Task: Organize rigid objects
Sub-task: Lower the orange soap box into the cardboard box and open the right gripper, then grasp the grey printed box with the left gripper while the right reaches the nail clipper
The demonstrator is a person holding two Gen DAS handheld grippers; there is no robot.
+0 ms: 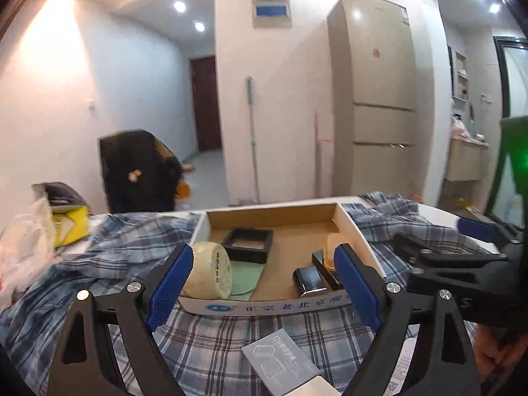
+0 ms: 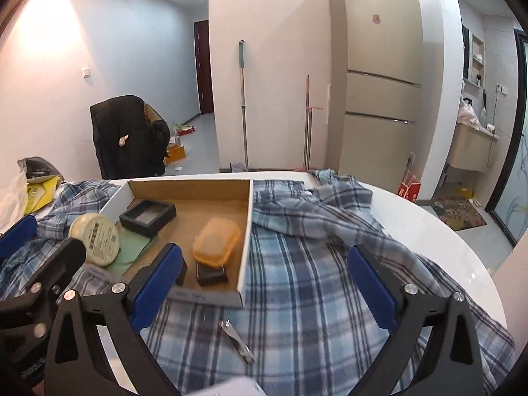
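Two loose things still lie outside the cardboard box [image 2: 246,231]: a small metal nail clipper [image 2: 238,343] on the checked cloth [image 2: 307,264] just in front of the box's near wall, and a flat grey carton [image 1: 280,366] on the same cloth nearer the person. The clipper looks light, stiff and slick, and it lies so low on soft fabric that a pinch across its narrow body, from above, seems the surest hold; a careless grab could catch the cloth too. The grey carton looks light and rigid with crisp edges, so it should be easiest to take across its two long sides.

The left claw [image 1: 264,283] is spread, with nothing between its blue pads; it hangs over the near edge of the box. The right claw [image 2: 264,280] is spread wide as well and carries nothing, its left pad over the box's near corner and the clipper below it.

Inside the box, which sits on the cloth on the white bench [image 2: 429,217], are a cream round tin [image 2: 95,239] leaning on its edge at the left, a green card [image 2: 132,250] beneath it, a black square frame [image 2: 147,214] towards the back, an orange plastic case [image 2: 216,241] at the right, and a dark shiny block [image 2: 211,274] just in front of that case. The middle of the box floor is bare, leaving room for more.
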